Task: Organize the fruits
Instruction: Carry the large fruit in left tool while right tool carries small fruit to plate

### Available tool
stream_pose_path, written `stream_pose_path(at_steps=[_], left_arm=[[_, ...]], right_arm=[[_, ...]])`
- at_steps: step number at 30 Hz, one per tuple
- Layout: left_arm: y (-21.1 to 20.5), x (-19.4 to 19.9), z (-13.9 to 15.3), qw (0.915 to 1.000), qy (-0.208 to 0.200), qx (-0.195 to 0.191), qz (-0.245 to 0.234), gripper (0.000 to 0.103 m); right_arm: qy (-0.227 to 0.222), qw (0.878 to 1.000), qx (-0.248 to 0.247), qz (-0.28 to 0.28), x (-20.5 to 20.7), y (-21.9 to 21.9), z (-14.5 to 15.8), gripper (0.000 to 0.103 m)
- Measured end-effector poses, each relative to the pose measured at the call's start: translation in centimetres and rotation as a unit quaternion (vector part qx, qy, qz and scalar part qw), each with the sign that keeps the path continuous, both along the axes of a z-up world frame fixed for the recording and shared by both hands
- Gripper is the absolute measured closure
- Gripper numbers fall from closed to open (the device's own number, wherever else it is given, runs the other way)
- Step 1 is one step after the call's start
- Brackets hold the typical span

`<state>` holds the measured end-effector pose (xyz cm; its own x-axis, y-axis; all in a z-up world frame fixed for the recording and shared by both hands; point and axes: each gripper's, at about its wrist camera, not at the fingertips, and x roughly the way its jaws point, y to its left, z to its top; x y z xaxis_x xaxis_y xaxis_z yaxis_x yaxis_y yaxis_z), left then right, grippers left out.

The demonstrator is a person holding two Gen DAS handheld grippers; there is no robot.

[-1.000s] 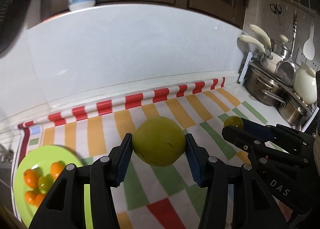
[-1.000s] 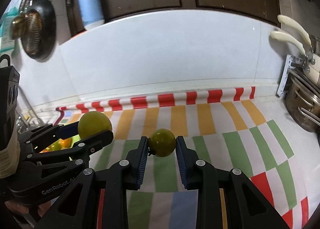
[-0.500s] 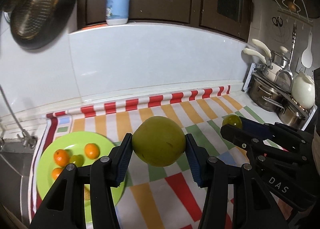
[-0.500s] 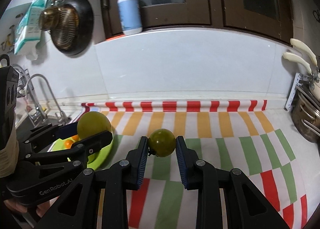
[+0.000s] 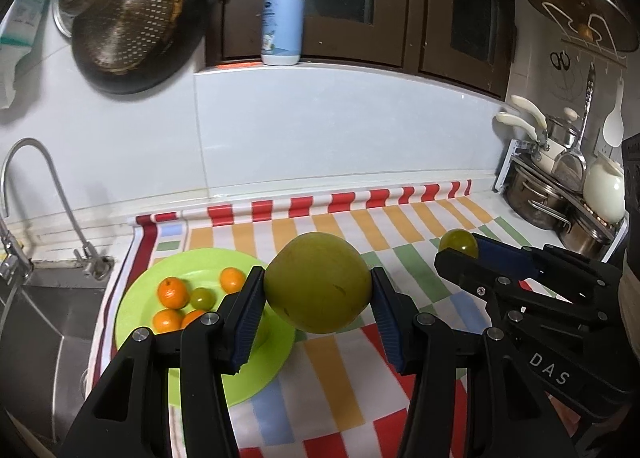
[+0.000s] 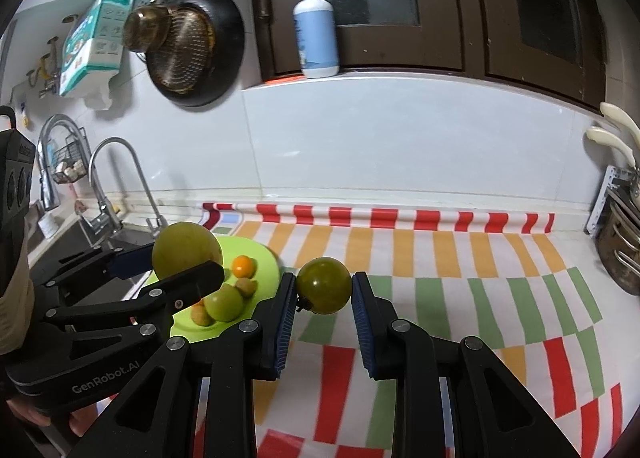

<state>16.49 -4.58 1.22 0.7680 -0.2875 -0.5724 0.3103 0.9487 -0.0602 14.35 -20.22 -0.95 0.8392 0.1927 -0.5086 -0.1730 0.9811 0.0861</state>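
- My left hand-held gripper (image 5: 318, 300) is clamped on the large yellow-green fruit (image 5: 318, 282), both blue pads pressed to its sides, carried clear above the striped cloth (image 5: 400, 225) on the surface.
- My right hand-held gripper (image 6: 324, 300) is clamped on the small dark-green fruit (image 6: 324, 285), jaws nearly together around it, also held in the air.
- In the left wrist view the green plate (image 5: 256, 362) lies at about 8 o'clock from the large fruit, already holding several small oranges (image 5: 173, 292) and a small green one; the sink (image 5: 36, 322) sits just beyond the plate at 9 o'clock.
- Risk, as I judge it: the large fruit is round and smooth and gripped only at its widest line, so a tilt or jolt could let it roll out of the pads.
- If I let go from too high, either fruit could bounce off the plate, knock the oranges, or roll toward the sink.
- The two hand-held grippers travel close together; reaching the plate at once could make them collide, so one should go first.
- The small fruit could bruise if squeezed harder.
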Motion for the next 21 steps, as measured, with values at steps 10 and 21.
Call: stream_pose_path(at_steps=[10, 21], left_arm=[[3.6, -0.8, 0.2, 0.9998, -0.003, -0.002, 0.022, 0.052], [7.7, -0.5, -1.0, 0.9985, 0.010, 0.003, 0.054, 0.052]], right_arm=[[-0.005, 1.000, 0.000, 0.022, -0.3, 3.5, 0.6, 0.074], [0.000, 0.999, -0.001, 0.053, 0.8, 7.6, 0.0, 0.074]])
